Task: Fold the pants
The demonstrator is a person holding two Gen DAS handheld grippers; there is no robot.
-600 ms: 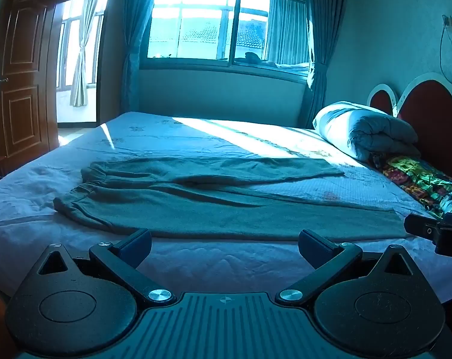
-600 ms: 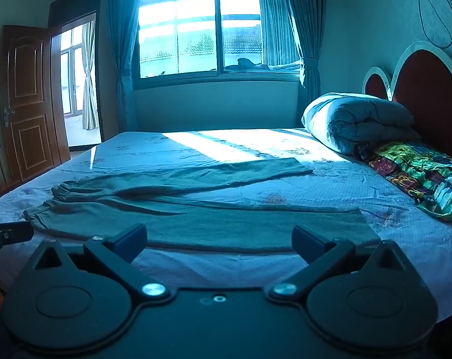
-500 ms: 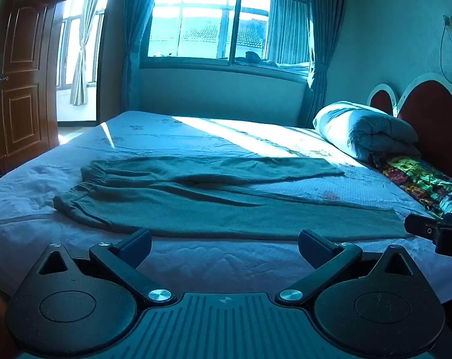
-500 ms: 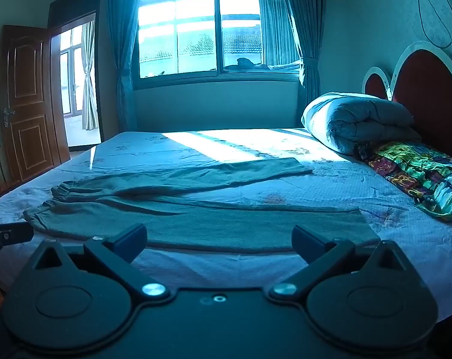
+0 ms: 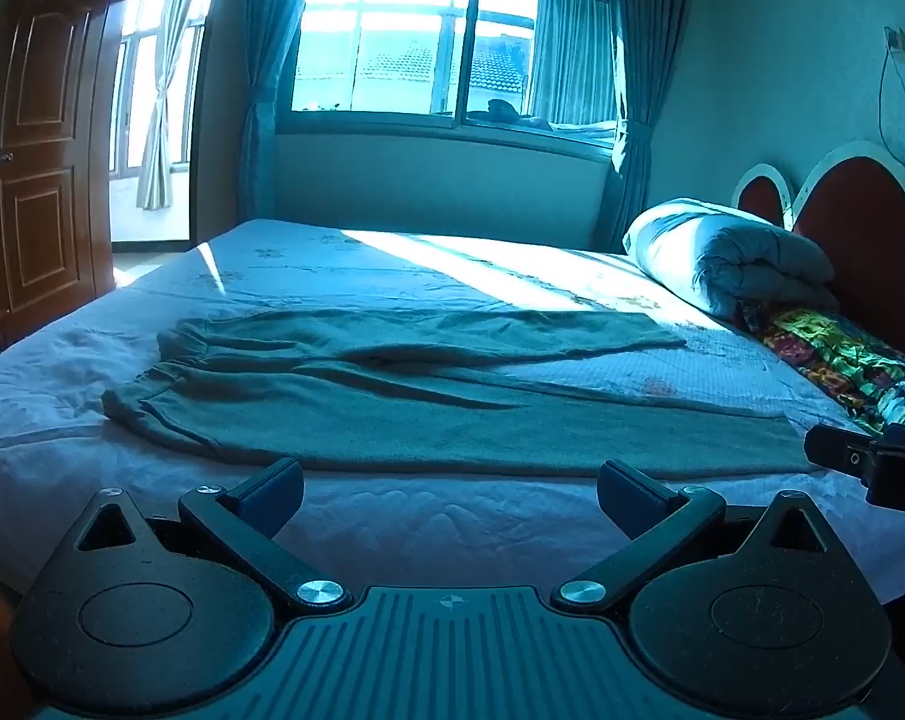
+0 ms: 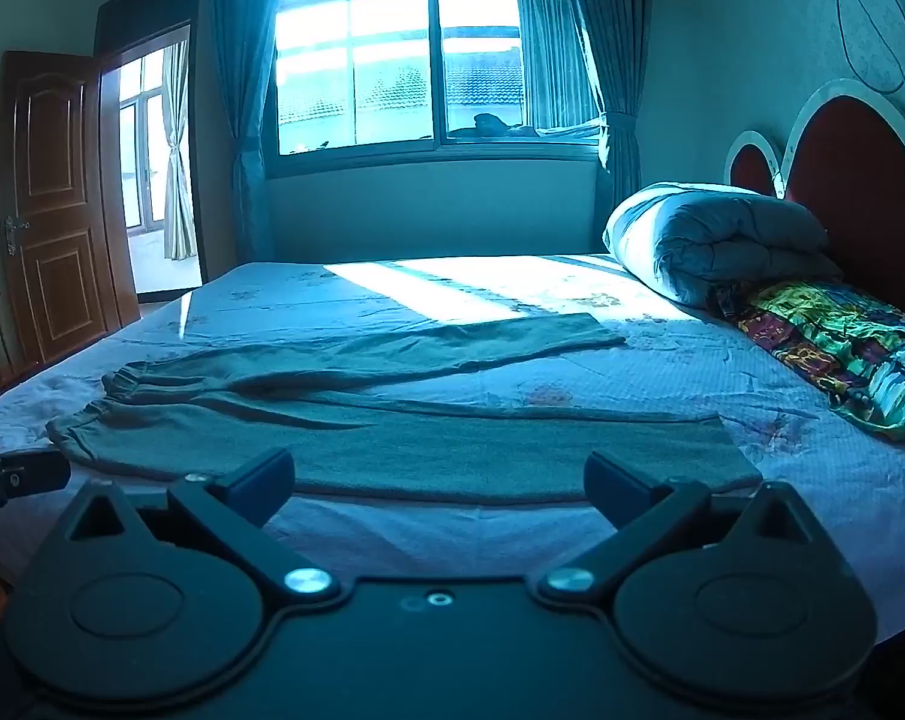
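Both grippers, left gripper (image 5: 450,489) and right gripper (image 6: 439,480), wide, empty.

The grey-green soft fabric pants (image 5: 428,414) lie unfolded and flat across the pale blue bed (image 5: 452,276), waistband toward nine o'clock, both legs splayed apart toward three o'clock.

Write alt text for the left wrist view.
Grey-green pants lie spread flat across a bed, waistband to the left and both legs reaching right toward a rolled quilt. The open left gripper hovers before the near leg; the right gripper pokes in at right.
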